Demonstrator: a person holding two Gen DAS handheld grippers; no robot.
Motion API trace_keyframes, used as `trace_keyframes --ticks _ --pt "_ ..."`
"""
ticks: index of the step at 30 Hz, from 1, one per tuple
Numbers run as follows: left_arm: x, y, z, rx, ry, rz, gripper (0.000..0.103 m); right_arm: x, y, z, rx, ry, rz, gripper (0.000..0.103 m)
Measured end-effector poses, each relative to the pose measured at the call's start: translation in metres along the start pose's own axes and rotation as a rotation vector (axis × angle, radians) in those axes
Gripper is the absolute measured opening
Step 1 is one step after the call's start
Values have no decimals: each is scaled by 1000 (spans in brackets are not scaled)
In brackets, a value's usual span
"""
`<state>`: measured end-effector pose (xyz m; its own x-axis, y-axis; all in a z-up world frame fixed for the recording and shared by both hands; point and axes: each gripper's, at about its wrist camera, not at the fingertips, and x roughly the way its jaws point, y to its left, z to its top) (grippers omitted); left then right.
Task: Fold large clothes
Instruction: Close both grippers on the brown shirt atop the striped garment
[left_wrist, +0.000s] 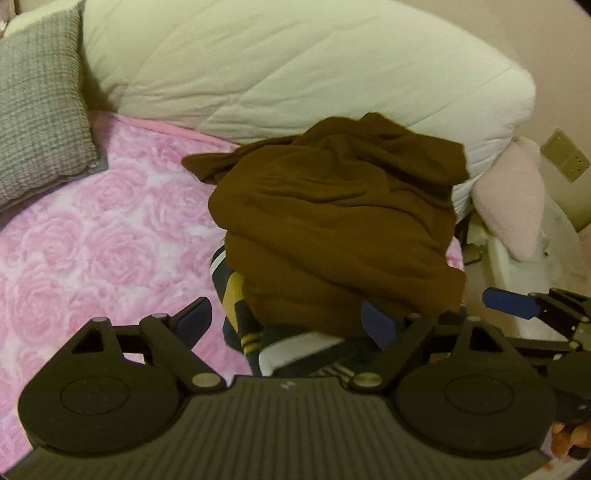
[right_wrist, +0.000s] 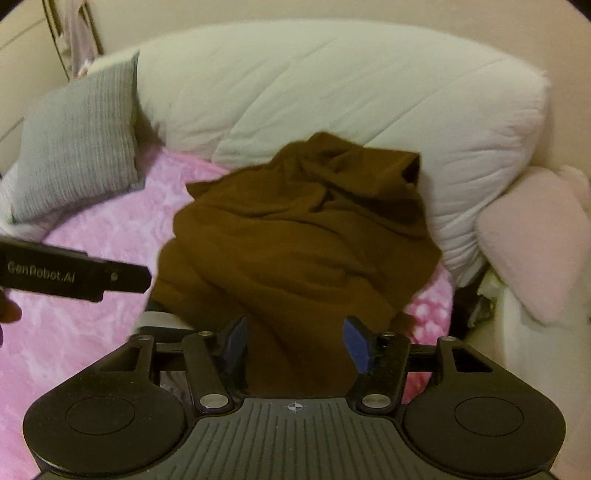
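A crumpled brown knit garment (left_wrist: 332, 229) is lying heaped on the pink rose-patterned blanket (left_wrist: 92, 236), with the white quilted duvet (left_wrist: 295, 66) at 12 o'clock. Left gripper (left_wrist: 286, 319) and right gripper (right_wrist: 295, 343) are being held apart, nothing clamped, brown fabric between the pads.

Both cameras ride on the grippers and look steeply down at the bed from close above. The left wrist view sits nearer, the brown garment (left_wrist: 332, 229) filling frame centre, pink blanket (left_wrist: 92, 240) at left. The right wrist view stands slightly further right. Both share the garment, white duvet (right_wrist: 332, 92) across the top, and grey pillow (right_wrist: 77, 140) upper left.
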<state>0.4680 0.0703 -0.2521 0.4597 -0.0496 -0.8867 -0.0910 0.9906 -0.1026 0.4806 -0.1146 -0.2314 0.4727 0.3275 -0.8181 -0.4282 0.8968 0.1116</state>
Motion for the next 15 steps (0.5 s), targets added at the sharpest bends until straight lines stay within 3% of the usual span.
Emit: trace_keyframes --ticks 5,6,7,9,11,15 --pt "33 3 9 -9 46 3 83 37 1 5 -35 40 -6 47" --pt "38 4 10 -13 52 2 83 43 2 6 -44 45 -4 38" --pt "41 5 11 -16 57 3 83 46 3 7 -54 48 10 20" --pt "44 8 12 -23 62 3 80 48 6 9 -83 46 34 2" --pt "43 12 14 -35 65 0 79 45 11 13 -113 23 10 0" --pt "26 21 16 -69 39 0 77 18 9 23 -48 -51 10 0"
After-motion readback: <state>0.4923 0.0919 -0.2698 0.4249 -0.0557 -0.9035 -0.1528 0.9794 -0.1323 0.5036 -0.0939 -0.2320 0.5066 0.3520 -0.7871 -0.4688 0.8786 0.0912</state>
